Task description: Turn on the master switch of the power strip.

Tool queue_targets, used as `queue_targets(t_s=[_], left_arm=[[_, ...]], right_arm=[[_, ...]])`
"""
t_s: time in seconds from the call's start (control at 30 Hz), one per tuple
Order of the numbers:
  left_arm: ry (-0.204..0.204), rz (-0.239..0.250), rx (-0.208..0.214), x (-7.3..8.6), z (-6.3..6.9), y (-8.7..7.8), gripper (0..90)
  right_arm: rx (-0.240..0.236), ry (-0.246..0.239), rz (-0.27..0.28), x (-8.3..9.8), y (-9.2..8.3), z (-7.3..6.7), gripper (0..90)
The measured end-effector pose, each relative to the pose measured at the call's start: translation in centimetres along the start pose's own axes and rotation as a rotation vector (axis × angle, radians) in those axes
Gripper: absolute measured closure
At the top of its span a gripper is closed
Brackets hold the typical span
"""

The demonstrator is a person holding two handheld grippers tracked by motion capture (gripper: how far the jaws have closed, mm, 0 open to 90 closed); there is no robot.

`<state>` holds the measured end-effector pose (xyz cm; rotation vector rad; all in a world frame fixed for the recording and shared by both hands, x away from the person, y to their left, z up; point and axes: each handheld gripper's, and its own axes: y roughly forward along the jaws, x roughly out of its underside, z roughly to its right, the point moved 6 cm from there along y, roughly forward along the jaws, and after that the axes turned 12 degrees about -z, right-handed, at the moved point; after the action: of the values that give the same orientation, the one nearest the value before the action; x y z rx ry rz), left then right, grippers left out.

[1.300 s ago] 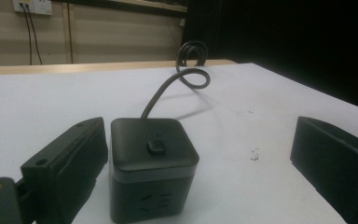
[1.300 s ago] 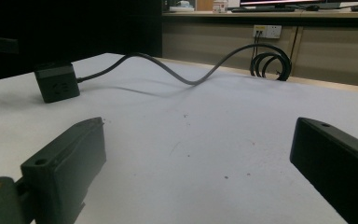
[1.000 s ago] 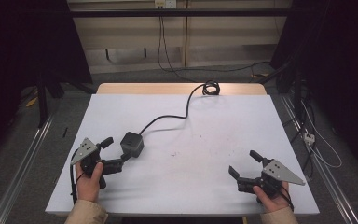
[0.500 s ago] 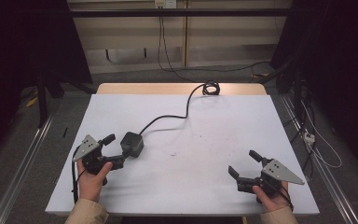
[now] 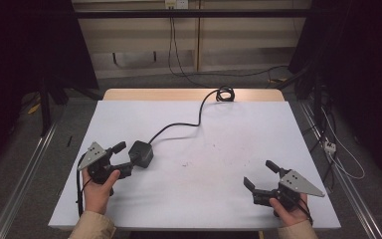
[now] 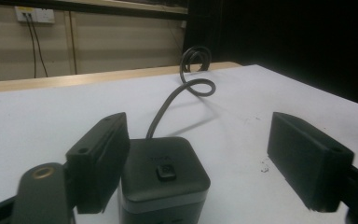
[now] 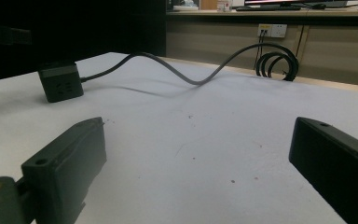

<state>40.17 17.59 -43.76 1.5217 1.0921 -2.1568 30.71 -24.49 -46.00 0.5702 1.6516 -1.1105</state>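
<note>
I am bringing the left gripper [image 5: 128, 155] up to the black power cube [image 5: 142, 153], which is sitting on the white bench [image 5: 214, 164] with its cable [image 5: 179, 125] trailing off to a coil at the bench's far edge. Judging the work as barely started: the reach is made, the grasp is not, and lifting or moving the cube is all left to do

Left fingers [image 6: 100, 158] are standing released and wide. In the left gripper view the cube [image 6: 164, 182] is lying between them, off centre: one finger is touching or just beside the cube's side, I cannot tell which, and the other is standing well apart from the cube's opposite side. The cube's button face is pointing up

I am holding the right gripper [image 5: 261, 180] low over the bench, well apart from the cube, fingers [image 7: 65, 168] released, nothing between them. From there the cube [image 7: 60, 82] is lying far ahead, its cable arching away from it
</note>
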Motion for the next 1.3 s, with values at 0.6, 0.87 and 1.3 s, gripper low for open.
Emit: queue_targets(t_s=[0.6,0.87,1.3], left_arm=[[-0.008,-0.015,-0.008,-0.4,-0.4,0.3,47.8],[-0.007,-0.024,-0.006,-0.4,-0.6,0.5,56.6],[0.010,-0.049,-0.023,-0.2,-1.0,0.9,69.2]], right_arm=[[0.001,-0.003,0.000,0.0,0.0,0.0,3.4],[-0.001,-0.003,0.001,0.0,0.0,0.0,3.4],[0.000,-0.001,0.001,0.0,0.0,0.0,3.5]])
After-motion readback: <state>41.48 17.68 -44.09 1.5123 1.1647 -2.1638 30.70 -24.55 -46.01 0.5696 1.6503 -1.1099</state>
